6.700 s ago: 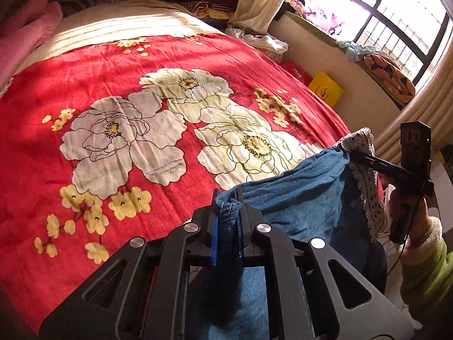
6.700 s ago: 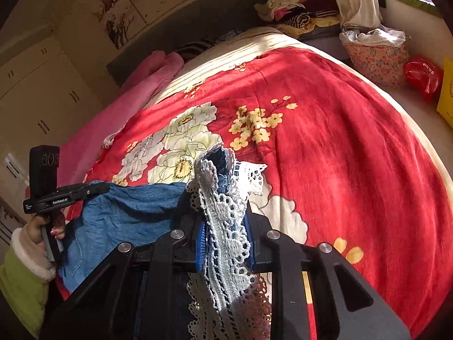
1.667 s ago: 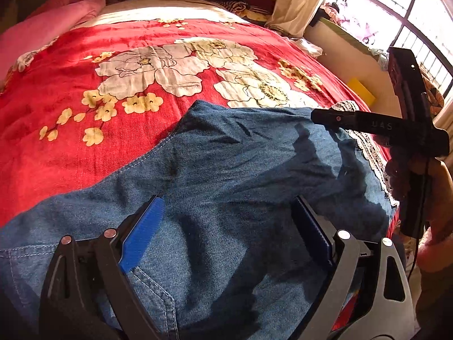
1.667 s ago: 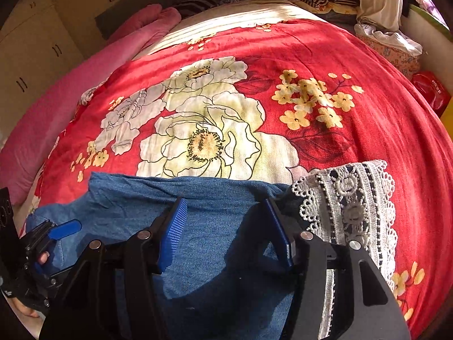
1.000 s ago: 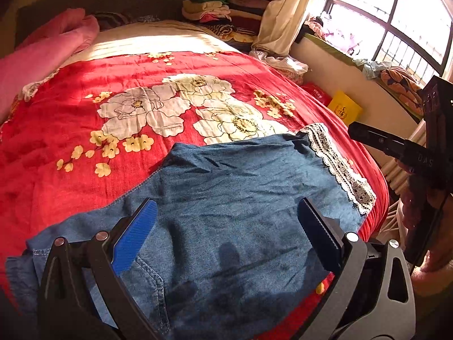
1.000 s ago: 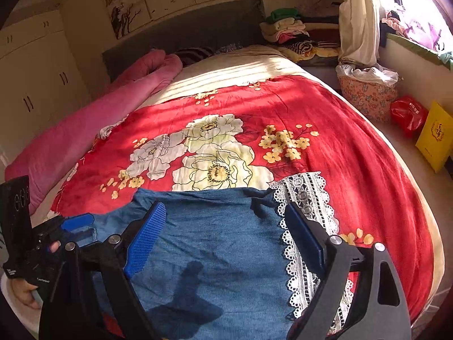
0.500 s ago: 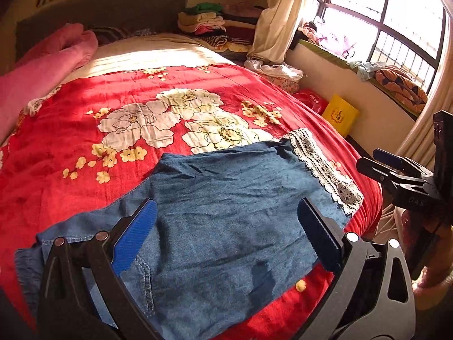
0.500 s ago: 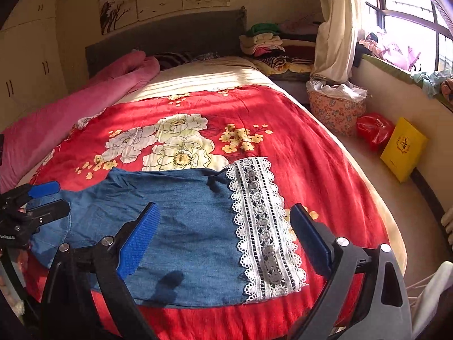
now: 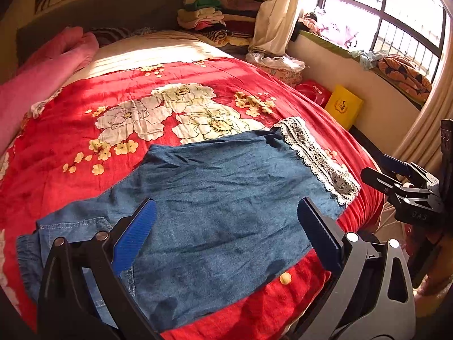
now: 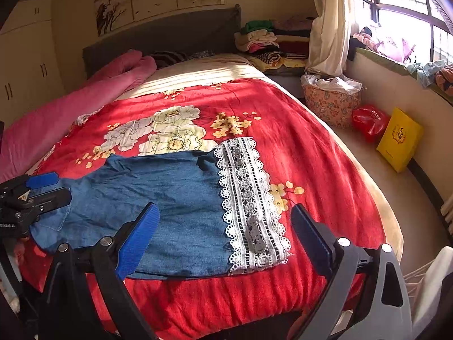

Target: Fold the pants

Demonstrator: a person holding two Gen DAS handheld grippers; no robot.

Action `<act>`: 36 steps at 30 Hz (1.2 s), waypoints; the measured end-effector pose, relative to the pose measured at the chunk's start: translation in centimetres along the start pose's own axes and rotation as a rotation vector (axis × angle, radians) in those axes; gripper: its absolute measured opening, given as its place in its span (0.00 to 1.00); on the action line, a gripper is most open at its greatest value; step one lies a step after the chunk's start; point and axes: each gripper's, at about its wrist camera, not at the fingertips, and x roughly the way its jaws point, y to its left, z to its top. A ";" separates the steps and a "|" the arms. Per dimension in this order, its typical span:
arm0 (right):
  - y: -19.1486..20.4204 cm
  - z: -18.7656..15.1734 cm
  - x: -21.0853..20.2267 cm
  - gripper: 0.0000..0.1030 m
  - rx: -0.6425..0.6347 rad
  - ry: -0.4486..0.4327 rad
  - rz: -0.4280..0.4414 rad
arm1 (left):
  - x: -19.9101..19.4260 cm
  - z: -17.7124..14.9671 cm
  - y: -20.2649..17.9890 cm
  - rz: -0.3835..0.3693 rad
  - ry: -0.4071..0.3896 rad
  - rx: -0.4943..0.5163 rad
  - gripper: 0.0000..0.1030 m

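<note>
We see the blue denim pants (image 10: 170,198) lying flat across the near end of a red flowered bedspread (image 10: 297,147), their white lace hem (image 10: 249,204) to the right. Our left gripper (image 9: 226,238) and right gripper (image 10: 223,235) hover above the cloth, jaws spread wide, holding nothing.

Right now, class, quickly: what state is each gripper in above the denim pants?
Left gripper: open, fingers spread wide, holding nothing.
Right gripper: open, fingers spread wide, holding nothing.
The pants lie flat on the red bedspread.
</note>
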 end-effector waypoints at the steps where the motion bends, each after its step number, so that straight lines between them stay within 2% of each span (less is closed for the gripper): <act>1: -0.3 -0.2 -0.1 0.91 0.007 -0.001 0.002 | 0.0 0.0 -0.3 0.002 0.003 0.007 0.90; 12: -4.8 -2.8 -0.4 0.91 0.133 0.024 0.011 | 2.9 2.5 -4.3 -0.009 0.031 0.125 0.91; 16: -6.0 -3.6 0.0 0.91 0.196 0.046 0.061 | 5.1 4.0 -5.2 -0.009 0.061 0.173 0.91; 24: -6.2 -5.4 2.3 0.91 0.266 0.110 0.117 | 9.9 6.6 -5.5 -0.025 0.113 0.217 0.91; 32: -6.6 -6.2 4.4 0.91 0.368 0.147 0.189 | 14.5 8.5 -5.8 -0.076 0.166 0.283 0.90; 34: -6.6 -6.4 5.0 0.89 0.390 0.159 0.215 | 15.6 9.0 -6.0 -0.085 0.177 0.302 0.90; 36: -6.5 -6.5 5.2 0.82 0.397 0.158 0.215 | 16.9 9.3 -6.2 -0.086 0.199 0.318 0.90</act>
